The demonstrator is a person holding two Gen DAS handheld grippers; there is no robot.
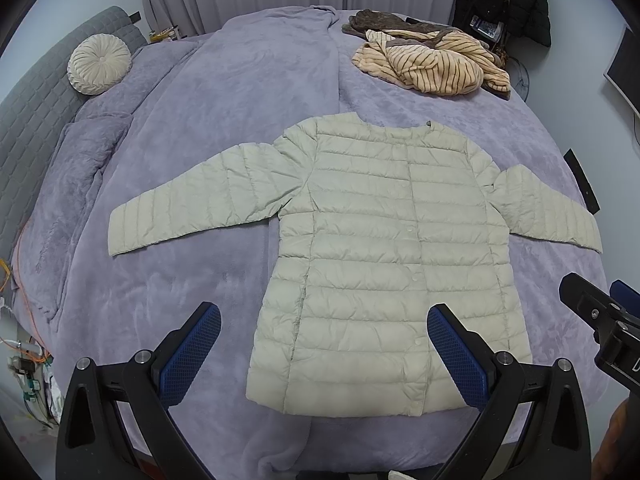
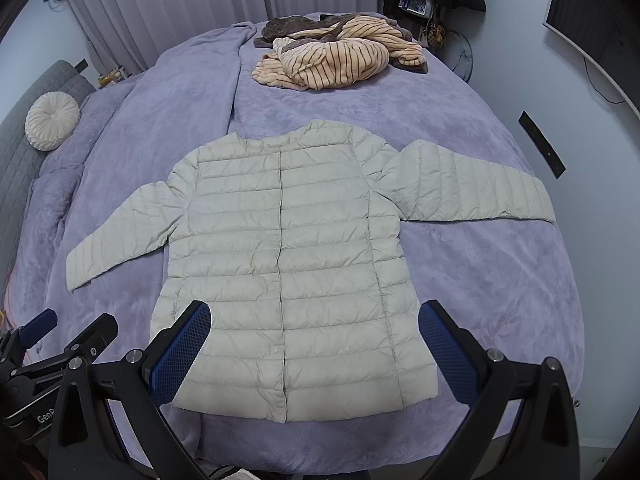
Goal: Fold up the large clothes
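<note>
A pale beige quilted puffer jacket (image 1: pixel 384 264) lies flat, front up and buttoned, on a purple blanket, both sleeves spread out; it also shows in the right wrist view (image 2: pixel 288 272). My left gripper (image 1: pixel 324 344) is open and empty, held above the jacket's hem at its left side. My right gripper (image 2: pixel 316 340) is open and empty, held above the hem. The right gripper also shows at the right edge of the left wrist view (image 1: pixel 600 312); the left gripper shows at the lower left of the right wrist view (image 2: pixel 56 340).
The purple blanket (image 1: pixel 240 92) covers the bed. A heap of striped beige and brown clothes (image 1: pixel 432 60) lies at the far side. A round cream cushion (image 1: pixel 99 65) rests by the grey headboard (image 1: pixel 32 112). Dark coats (image 1: pixel 508 0) hang behind. Cables (image 1: pixel 24 360) lie at left.
</note>
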